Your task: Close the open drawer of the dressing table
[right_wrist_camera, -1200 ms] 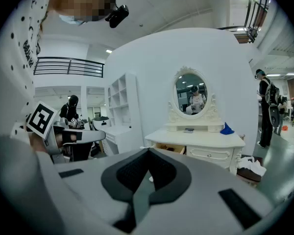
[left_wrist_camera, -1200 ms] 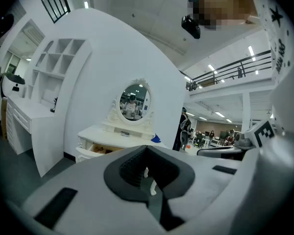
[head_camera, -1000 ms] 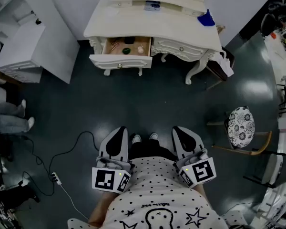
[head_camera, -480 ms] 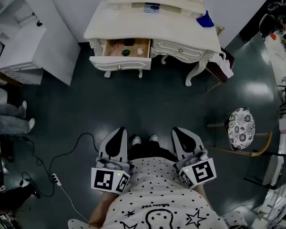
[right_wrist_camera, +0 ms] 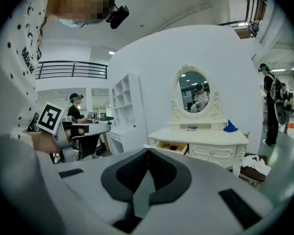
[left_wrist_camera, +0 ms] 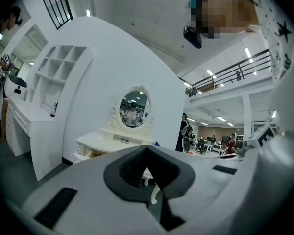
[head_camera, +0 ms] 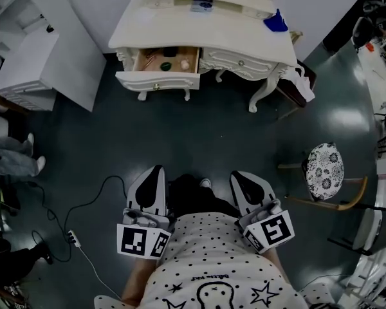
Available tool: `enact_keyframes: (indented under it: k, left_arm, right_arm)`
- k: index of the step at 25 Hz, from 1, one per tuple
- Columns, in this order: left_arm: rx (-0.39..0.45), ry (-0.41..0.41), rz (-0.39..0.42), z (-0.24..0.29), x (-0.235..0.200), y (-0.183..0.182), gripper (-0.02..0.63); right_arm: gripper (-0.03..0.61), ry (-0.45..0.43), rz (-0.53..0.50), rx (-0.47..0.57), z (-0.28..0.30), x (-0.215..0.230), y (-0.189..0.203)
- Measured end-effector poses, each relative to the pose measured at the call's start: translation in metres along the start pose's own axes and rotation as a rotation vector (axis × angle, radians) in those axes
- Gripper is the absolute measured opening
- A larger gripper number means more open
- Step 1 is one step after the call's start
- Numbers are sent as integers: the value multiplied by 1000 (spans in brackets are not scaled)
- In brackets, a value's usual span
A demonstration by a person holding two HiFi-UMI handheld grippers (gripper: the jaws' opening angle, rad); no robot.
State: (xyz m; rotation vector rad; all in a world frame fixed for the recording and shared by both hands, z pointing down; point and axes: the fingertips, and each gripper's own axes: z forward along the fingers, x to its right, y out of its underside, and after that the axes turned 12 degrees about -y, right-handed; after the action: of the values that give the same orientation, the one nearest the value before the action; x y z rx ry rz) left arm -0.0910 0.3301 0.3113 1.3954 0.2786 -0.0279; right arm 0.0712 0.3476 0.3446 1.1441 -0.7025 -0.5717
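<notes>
A cream dressing table [head_camera: 244, 44] with an oval mirror stands at the far side of the dark floor. Its left drawer [head_camera: 157, 77] is pulled out, with several small items inside. In the head view both grippers are held close to my body, well short of the table. My left gripper [head_camera: 156, 170] and right gripper [head_camera: 237, 175] are shut with nothing between the jaws. The left gripper view shows the left gripper [left_wrist_camera: 147, 149] closed, with the drawer [left_wrist_camera: 90, 153] far ahead. In the right gripper view the right gripper [right_wrist_camera: 148, 152] is closed and the drawer [right_wrist_camera: 169, 146] lies beyond it.
A white shelf cabinet [head_camera: 35, 63] stands left of the table. A stool with a patterned seat [head_camera: 325, 169] is at the right. A cable and power strip [head_camera: 74, 238] lie on the floor at the left. A person's legs [head_camera: 13, 161] show at the left edge.
In the head view the dressing table has shifted slightly up and left, and one of my shoes has gone out of sight. The drawer stays open and both grippers stay shut.
</notes>
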Motion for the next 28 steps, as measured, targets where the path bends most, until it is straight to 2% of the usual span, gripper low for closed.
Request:
enact_keyframes:
  k: [10,16,20,28]
  left_arm:
    - [-18,-8,-22,35,-27,-4,11]
    - [-10,-12,-16,94,-62,-31,11]
    - [-13,17,18,128,-80,-51,11]
    - [-34,53,22,174,-112,-59,11]
  right_arm:
    - [9,0,31,-34,31,21,3]
    - [9,48,34,-18,76,58,-28]
    - [9,74,49,0,106,72,-51]
    - [9,122,89,6,146,85,-59]
